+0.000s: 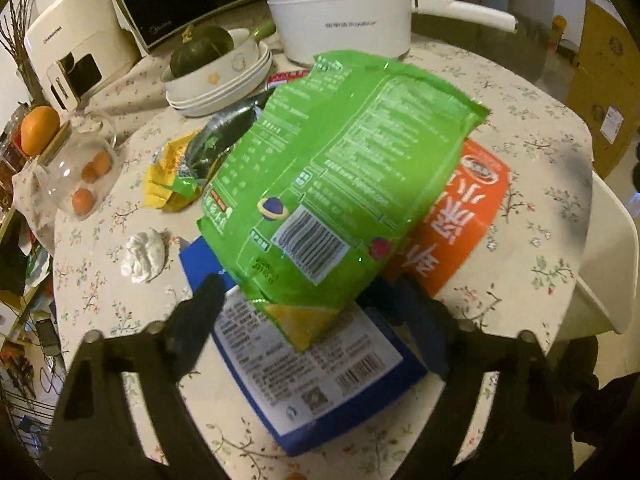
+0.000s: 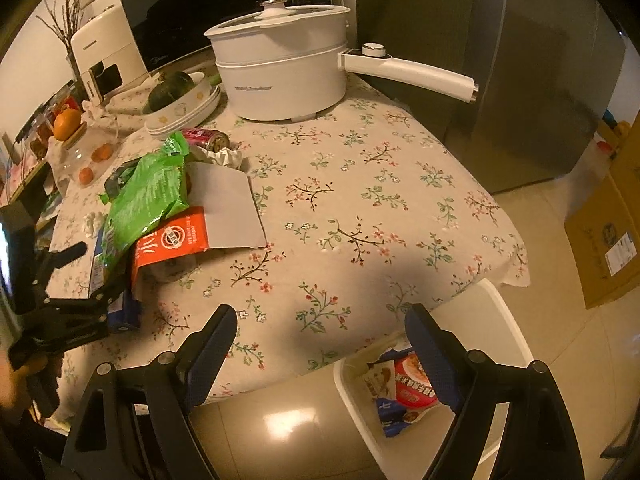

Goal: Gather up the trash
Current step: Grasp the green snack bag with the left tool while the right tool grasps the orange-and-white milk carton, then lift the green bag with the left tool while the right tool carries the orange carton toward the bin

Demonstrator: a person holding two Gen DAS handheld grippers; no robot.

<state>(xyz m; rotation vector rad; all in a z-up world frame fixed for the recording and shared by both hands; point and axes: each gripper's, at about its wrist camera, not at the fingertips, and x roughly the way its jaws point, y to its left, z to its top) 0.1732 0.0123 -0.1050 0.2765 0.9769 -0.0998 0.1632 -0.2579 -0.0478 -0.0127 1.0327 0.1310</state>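
Note:
A pile of wrappers lies on the floral tablecloth: a green snack bag on top, an orange packet and a blue packet under it. My left gripper is open, its fingers on either side of the green bag's lower end, above the blue packet. The pile also shows in the right wrist view, green bag and orange packet. My right gripper is open and empty above the table's front edge. A white bin below it holds several wrappers.
A crumpled tissue, a yellow wrapper, a glass jar, stacked bowls with a squash and a white electric pot are on the table. A can and grey card lie behind the pile. Cardboard boxes stand at right.

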